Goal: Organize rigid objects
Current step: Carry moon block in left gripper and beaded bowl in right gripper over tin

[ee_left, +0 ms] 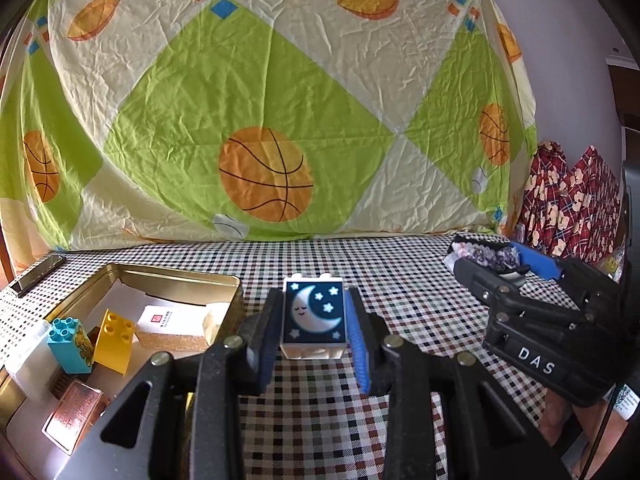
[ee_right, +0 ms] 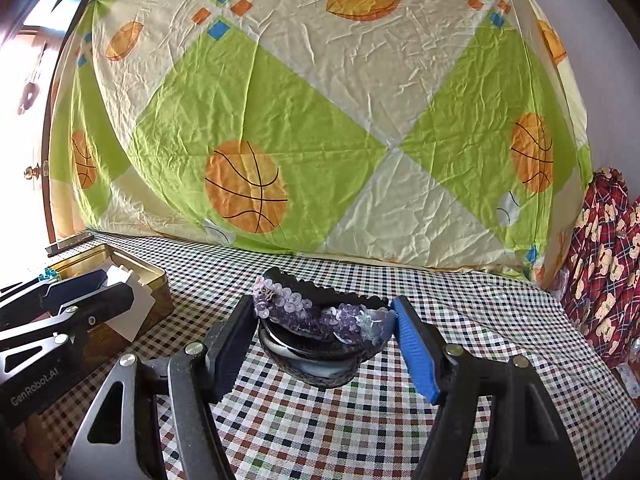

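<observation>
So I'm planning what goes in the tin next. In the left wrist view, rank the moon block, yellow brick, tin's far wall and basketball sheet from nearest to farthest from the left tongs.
1. Moon block, held between the left tongs.
2. Yellow brick, left, inside the tin.
3. Tin's far wall, left and farther back.
4. Basketball sheet, hanging behind the table.

White letters reading "DAS" are showing on the black body of the right gripper point(ee_left: 516, 266) in the left wrist view. "GenRobot.AI" is standing in pale letters along the side of the left gripper point(ee_right: 116, 286) in the right wrist view. A white card point(ee_left: 160, 317) in the gold tin point(ee_left: 168, 276) is carrying a small red mark and print too tiny to read.
</observation>
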Demonstrator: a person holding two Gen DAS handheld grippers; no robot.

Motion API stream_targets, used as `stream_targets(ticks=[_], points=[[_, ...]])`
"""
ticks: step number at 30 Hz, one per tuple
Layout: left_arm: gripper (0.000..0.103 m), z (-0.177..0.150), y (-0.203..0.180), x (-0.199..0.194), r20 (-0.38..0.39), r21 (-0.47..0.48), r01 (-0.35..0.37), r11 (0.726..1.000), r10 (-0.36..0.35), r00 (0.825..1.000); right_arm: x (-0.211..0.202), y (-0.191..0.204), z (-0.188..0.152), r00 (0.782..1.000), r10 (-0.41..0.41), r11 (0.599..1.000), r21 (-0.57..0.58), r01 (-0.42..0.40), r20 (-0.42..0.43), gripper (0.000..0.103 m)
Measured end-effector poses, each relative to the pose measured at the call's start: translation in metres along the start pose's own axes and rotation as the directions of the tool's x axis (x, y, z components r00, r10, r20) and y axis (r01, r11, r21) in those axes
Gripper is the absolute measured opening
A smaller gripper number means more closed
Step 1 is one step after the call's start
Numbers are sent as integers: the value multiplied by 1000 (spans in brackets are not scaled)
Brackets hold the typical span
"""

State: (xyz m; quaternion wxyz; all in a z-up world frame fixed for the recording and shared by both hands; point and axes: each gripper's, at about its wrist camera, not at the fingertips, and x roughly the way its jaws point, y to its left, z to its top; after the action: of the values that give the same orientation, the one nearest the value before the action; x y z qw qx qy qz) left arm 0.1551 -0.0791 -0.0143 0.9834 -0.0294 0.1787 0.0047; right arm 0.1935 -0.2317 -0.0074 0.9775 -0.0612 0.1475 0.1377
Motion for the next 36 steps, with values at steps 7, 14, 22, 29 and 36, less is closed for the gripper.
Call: stream_targets(ticks=[7, 14, 22, 29, 36], points=[[31, -3, 0, -18, 63, 11, -3, 1000, 2, 998, -6, -1, -1, 1000, 5, 1000, 10, -6, 12, 70], [30, -2, 2, -23, 79, 3, -2, 1000, 2, 997, -15, 3, -2, 999, 14, 1000, 12, -14, 34, 70], [30, -4, 4, -37, 132, -9, -4, 1000, 5, 991, -26, 5, -3, 997, 38, 999, 33, -40, 61, 70], [31, -5, 8, -47, 154, -9, 0, 1000, 1, 988, -33, 7, -3, 996, 44, 998, 36, -47, 81, 70], [31, -7, 9, -56, 172, -8, 11, 1000, -9, 985, -41, 12, -3, 993, 51, 998, 28, -54, 109, 70]])
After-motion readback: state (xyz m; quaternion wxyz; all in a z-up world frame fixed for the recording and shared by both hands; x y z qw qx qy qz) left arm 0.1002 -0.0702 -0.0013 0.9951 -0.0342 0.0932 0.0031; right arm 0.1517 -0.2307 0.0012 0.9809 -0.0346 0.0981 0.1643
